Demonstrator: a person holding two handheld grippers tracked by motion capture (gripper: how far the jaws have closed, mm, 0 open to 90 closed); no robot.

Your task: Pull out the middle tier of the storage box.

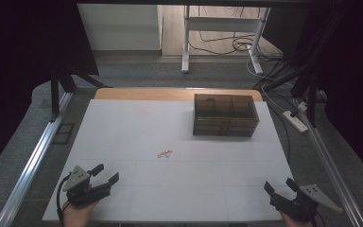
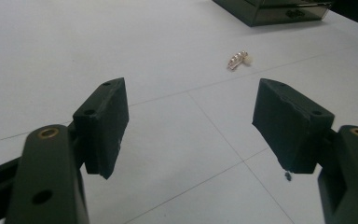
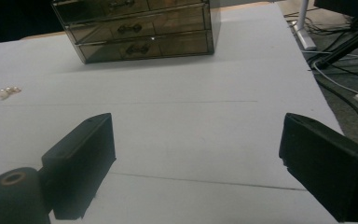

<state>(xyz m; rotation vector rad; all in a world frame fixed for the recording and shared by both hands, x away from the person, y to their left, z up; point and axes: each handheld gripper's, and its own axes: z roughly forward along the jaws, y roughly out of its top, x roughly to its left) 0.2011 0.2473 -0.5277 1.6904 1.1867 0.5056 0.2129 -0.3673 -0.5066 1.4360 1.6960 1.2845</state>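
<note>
Left gripper (image 1: 105,174) and right gripper (image 1: 280,185) hovered wide open, empty, at the tabletop's (image 1: 137,123) near corners; small jewellery piece (image 1: 165,153) lay mid-table

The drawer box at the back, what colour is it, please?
Smoky translucent brown drawer box, clearest in the right gripper view.

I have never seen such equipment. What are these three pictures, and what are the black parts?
A person sits at a white table and holds a two-jaw tool in each hand: the left gripper and the right gripper. One picture looks down from above; each of the other two comes from a camera riding on one gripper, so the black blocks are its jaws. Both grippers are open and hold nothing. On the table lie a small pearl ornament and a smoky see-through drawer box.
</note>
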